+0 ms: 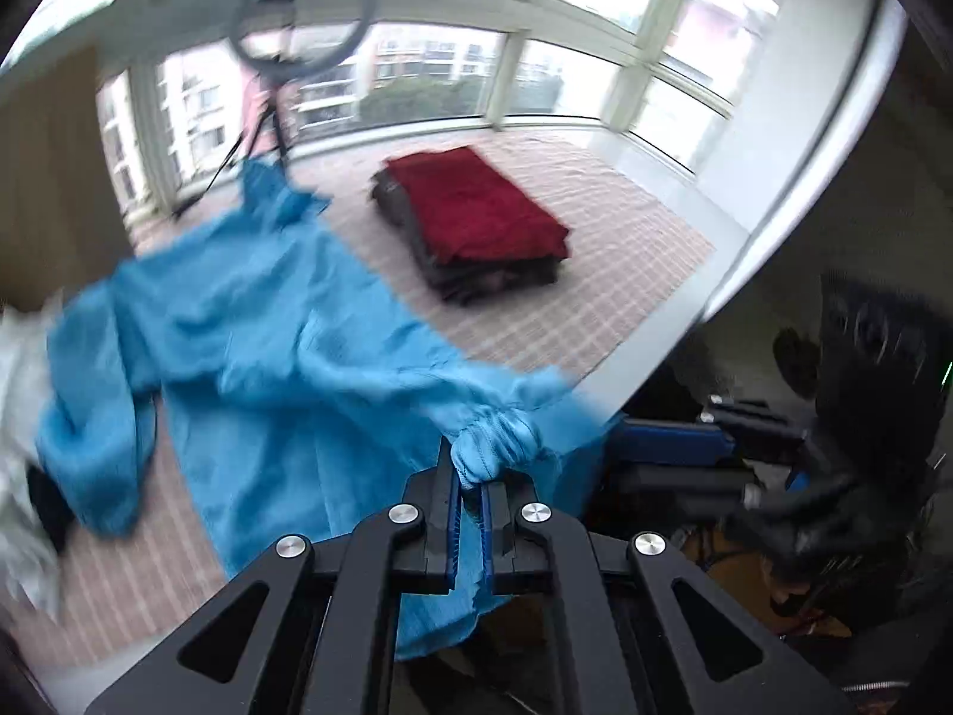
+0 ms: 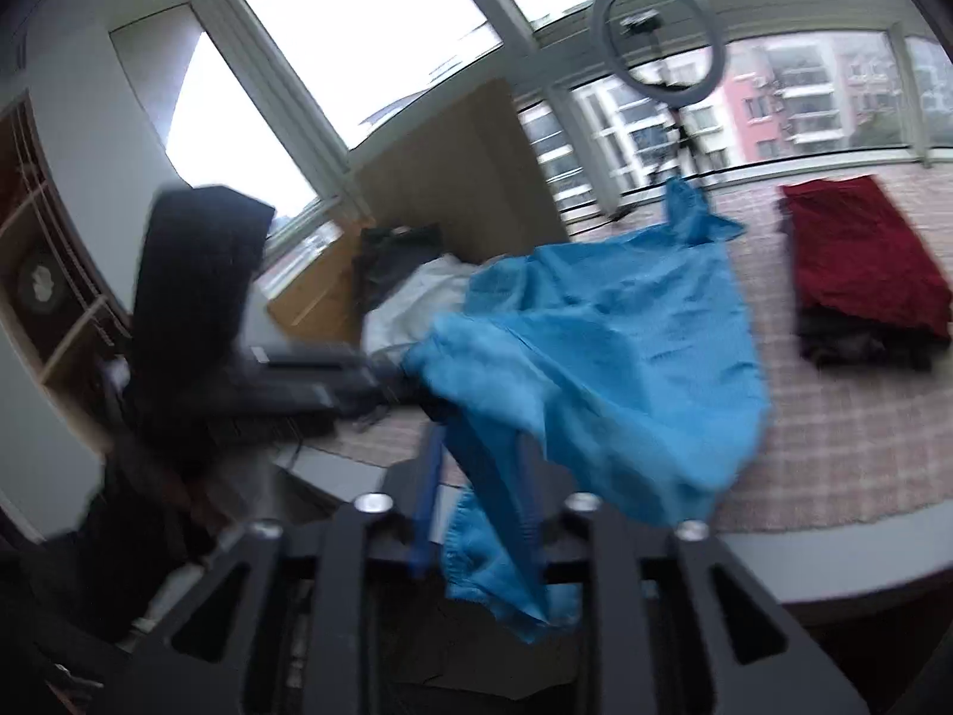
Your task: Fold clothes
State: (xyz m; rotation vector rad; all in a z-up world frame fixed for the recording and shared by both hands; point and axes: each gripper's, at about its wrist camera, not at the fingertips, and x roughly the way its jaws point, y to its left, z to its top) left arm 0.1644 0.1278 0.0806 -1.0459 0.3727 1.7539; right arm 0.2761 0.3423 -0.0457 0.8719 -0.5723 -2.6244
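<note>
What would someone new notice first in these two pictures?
The bright blue garment catches the eye first, stretched over the checked cloth with a bunched corner pinched in the left tongs. In the right wrist view its other end drapes over the right tongs; blur hides whether they grip it. Behind it a red garment tops a folded stack, and a ring light stands by the window.

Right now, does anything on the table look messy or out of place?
Yes. The blue garment lies crumpled and half over the table edge, pinched by both grippers. The red-topped folded stack sits tidy; an unfolded white and dark heap lies behind.
</note>
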